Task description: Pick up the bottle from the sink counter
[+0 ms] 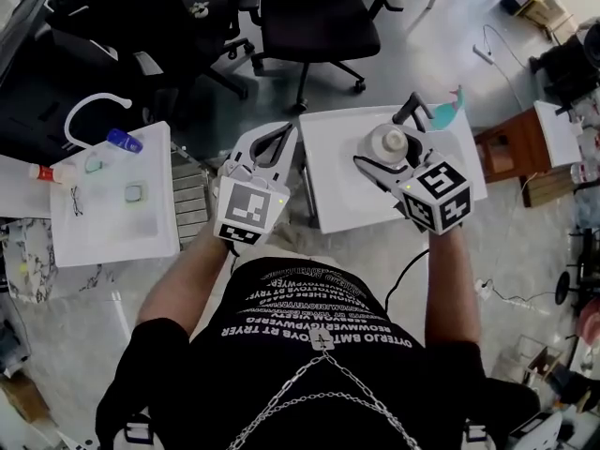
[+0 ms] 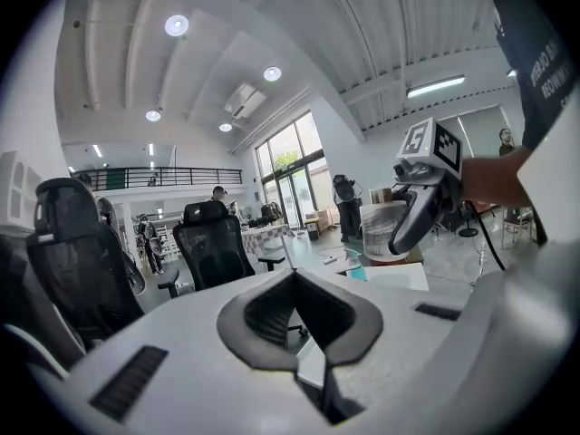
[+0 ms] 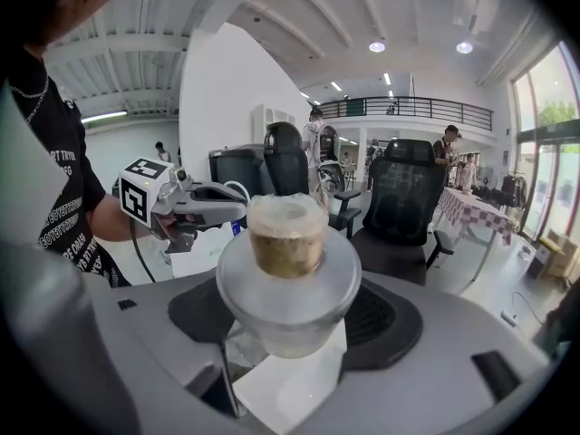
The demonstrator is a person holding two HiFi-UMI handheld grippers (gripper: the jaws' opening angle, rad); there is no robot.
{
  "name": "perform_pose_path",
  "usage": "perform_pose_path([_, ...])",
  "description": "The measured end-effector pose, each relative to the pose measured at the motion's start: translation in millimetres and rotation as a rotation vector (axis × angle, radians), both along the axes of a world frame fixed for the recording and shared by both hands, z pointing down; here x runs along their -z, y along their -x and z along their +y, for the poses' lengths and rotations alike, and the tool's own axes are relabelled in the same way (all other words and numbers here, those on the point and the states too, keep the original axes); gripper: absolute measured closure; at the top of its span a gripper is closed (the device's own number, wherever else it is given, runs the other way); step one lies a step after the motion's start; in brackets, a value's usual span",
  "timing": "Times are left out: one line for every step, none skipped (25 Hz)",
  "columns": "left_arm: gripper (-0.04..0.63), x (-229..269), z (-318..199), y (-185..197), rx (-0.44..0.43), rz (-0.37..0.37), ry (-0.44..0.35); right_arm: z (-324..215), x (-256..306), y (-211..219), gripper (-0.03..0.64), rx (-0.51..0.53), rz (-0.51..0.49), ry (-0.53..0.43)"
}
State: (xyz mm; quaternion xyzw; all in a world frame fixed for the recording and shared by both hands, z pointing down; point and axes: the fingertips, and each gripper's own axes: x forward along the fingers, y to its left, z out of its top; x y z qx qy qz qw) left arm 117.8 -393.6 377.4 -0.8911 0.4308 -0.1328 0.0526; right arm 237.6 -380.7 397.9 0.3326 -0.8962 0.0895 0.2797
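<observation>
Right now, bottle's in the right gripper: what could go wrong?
Slip: the bottle is round, smooth plastic, held only by the two jaws of the right gripper above the white table. Collision: the left gripper, shut and empty, sits close beside it; a careless swing could knock it.

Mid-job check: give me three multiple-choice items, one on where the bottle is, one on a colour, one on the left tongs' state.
1. Where is the bottle? A on the sink counter; B in the right gripper's tongs; C on a chair.
2. What colour is the table below the right gripper? A white; B red; C black.
3. The left gripper's tongs are: A shut and empty; B clamped on the bottle; C wide apart.
Key: 1 B, the tongs clamp it; 2 A, its top shows white; 3 A, tips meet, nothing between.
</observation>
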Motion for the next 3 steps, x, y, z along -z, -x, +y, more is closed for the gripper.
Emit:
perform_pose_path([0.591,0.9,1.3,-1.0,-0.001,0.001,-0.003,1.7,-0.2,0.6,0.285,-0.001,-0.006,-0.002])
perform_pose_path([0.591,1.8,2.7,-2.1,-0.001,0.002,-0.006,3.4,-0.5,0.8,0.287,-0.002,-0.011,-0.004])
perform_pose_path([0.591,2.7,4.0,-3.4,-0.002,0.002,-0.009,5.0,-0.8,1.0,0.285,-0.004,-0.015,-0.007])
